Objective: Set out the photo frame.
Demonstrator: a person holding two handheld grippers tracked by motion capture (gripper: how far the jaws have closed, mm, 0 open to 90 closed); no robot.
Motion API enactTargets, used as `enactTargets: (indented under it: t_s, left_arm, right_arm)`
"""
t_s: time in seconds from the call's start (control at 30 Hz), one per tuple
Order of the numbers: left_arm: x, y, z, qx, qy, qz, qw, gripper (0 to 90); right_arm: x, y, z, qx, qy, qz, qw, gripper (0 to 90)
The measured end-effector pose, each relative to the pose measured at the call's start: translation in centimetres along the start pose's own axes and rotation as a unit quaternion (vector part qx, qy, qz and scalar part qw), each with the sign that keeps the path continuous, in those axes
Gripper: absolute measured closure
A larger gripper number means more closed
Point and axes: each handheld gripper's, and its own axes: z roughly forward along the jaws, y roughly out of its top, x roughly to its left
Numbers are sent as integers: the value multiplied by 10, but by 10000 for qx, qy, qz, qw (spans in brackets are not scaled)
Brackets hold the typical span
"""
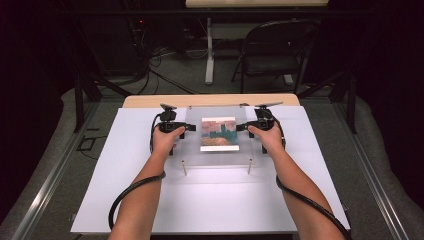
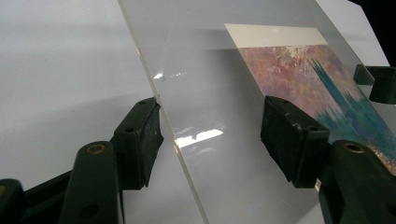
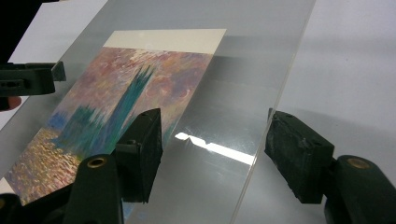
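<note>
A clear acrylic sheet (image 1: 192,150) stands on short metal posts (image 1: 184,167) over the white board. A painted print (image 1: 218,134) of a blue tower in pink haze lies at its middle; I cannot tell whether it is on or under the sheet. My left gripper (image 1: 187,127) is at the sheet's left edge and my right gripper (image 1: 241,127) at its right edge. In the left gripper view the left gripper (image 2: 217,140) is open, its jaws straddling the sheet (image 2: 210,70) edge beside the print (image 2: 322,79). The right gripper (image 3: 215,149) is likewise open across the sheet (image 3: 243,70) near the print (image 3: 116,102).
The white board (image 1: 210,200) covers a wooden table (image 1: 210,100). Beyond it stand a folding chair (image 1: 275,50) and a table leg (image 1: 209,50) among floor cables. The right gripper (image 2: 376,81) and the left gripper (image 3: 28,79) face each other across the sheet.
</note>
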Motion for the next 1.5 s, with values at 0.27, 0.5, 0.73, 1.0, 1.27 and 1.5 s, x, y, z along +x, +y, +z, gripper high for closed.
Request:
enactTargets:
  t_s: [0.27, 0.5, 0.73, 1.0, 1.27, 1.5]
  left_arm:
    - [2, -1, 0, -60, -27, -26, 10000, 402]
    - [2, -1, -1, -57, -41, -57, 10000, 409]
    - [2, 0, -2, -33, -36, -41, 10000, 417]
    - [3, 0, -3, -51, -54, -78, 9999, 434]
    - [0, 1, -7, -76, -36, -30, 10000, 446]
    - [-5, 3, -15, -84, -26, 64, 9999, 460]
  right_arm:
    - [1, 0, -1, 5, -35, -52, 10000, 367]
    - [1, 0, -1, -28, -18, -41, 10000, 368]
    - [1, 0, -2, -35, -46, -56, 10000, 370]
    - [1, -1, -3, -56, -70, -73, 9999, 383]
    - [4, 0, -6, -108, -86, -116, 9998, 384]
    - [10, 1, -12, -170, -139, -274, 9994, 384]
